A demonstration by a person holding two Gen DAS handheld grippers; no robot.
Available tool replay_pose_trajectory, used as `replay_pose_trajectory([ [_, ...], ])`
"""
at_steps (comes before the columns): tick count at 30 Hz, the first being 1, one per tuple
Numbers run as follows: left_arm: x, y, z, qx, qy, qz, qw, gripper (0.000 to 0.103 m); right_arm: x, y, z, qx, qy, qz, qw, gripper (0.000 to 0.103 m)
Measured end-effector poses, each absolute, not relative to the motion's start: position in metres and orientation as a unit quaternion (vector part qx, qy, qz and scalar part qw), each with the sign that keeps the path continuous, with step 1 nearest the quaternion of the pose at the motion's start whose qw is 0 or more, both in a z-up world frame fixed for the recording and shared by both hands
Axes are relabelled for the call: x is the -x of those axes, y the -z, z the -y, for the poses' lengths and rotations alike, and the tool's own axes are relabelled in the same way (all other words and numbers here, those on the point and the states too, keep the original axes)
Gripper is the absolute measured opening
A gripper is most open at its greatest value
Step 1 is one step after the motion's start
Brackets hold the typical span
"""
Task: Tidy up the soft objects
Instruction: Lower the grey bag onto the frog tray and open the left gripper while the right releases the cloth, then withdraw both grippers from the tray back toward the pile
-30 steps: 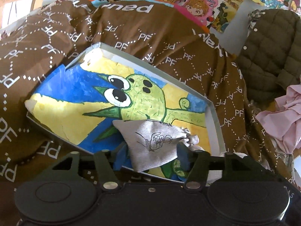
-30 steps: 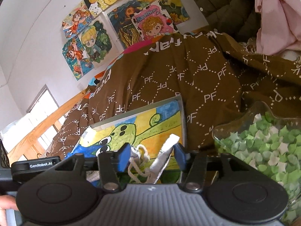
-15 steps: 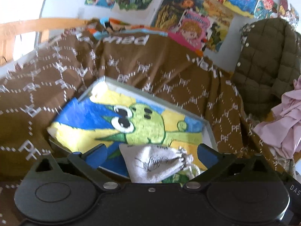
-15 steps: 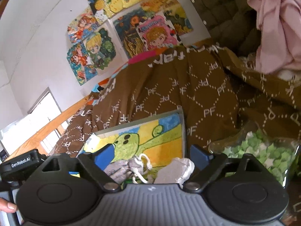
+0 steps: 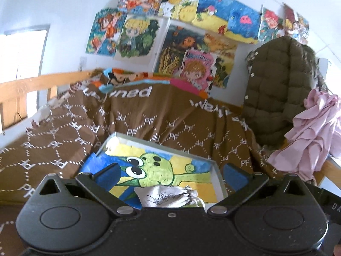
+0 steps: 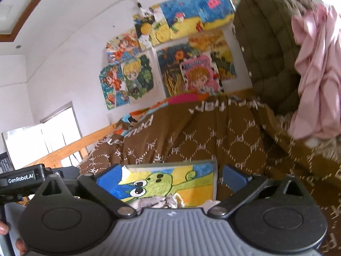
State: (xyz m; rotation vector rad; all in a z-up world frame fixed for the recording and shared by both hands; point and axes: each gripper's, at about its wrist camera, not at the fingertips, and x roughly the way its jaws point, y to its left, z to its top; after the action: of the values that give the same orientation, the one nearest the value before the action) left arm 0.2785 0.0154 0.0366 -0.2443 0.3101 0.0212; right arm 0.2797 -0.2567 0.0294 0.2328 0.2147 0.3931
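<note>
A small grey drawstring pouch (image 5: 164,196) with a black line drawing lies on the near end of a shallow tray (image 5: 216,170) lined with a painting of a green cartoon creature. The tray sits on a brown patterned blanket (image 5: 149,115). My left gripper (image 5: 171,173) is open, raised above and behind the pouch, holding nothing. In the right wrist view the pouch (image 6: 155,202) peeks out just above the gripper body, on the same tray (image 6: 214,179). My right gripper (image 6: 170,175) is open and empty too.
An olive quilted jacket (image 5: 275,89) and a pink garment (image 5: 315,134) hang at the right. A wooden bed rail (image 5: 32,85) runs along the left. Colourful drawings (image 5: 177,36) cover the wall behind. The left gripper's body (image 6: 21,178) shows at the right view's left edge.
Both grippers let go of the pouch, opened wide, and pulled up and back. The pouch now lies on the tray. The bag of green stars has left the right view.
</note>
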Motion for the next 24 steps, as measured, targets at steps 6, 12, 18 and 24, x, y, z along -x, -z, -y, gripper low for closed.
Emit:
replay_pose_trajectory([
  [6,-0.233,-0.048,-0.007,0.103,-0.017,-0.129,0.986,0.102,-0.238,-0.042,0.252,-0.097,-0.180,-0.084,0.975,0.103],
  [12,-0.188,-0.049,-0.002,0.097,-0.015,-0.113,0.989,0.102,-0.198,-0.038,0.246,-0.080,-0.170,-0.096,0.977,0.103],
  [18,-0.151,-0.040,0.003,0.078,0.000,-0.117,0.990,0.102,-0.163,-0.032,0.244,-0.075,-0.163,-0.104,0.978,0.103],
  [24,-0.126,-0.031,0.001,0.067,0.013,-0.122,0.990,0.102,-0.140,-0.022,0.244,-0.078,-0.150,-0.127,0.977,0.103],
])
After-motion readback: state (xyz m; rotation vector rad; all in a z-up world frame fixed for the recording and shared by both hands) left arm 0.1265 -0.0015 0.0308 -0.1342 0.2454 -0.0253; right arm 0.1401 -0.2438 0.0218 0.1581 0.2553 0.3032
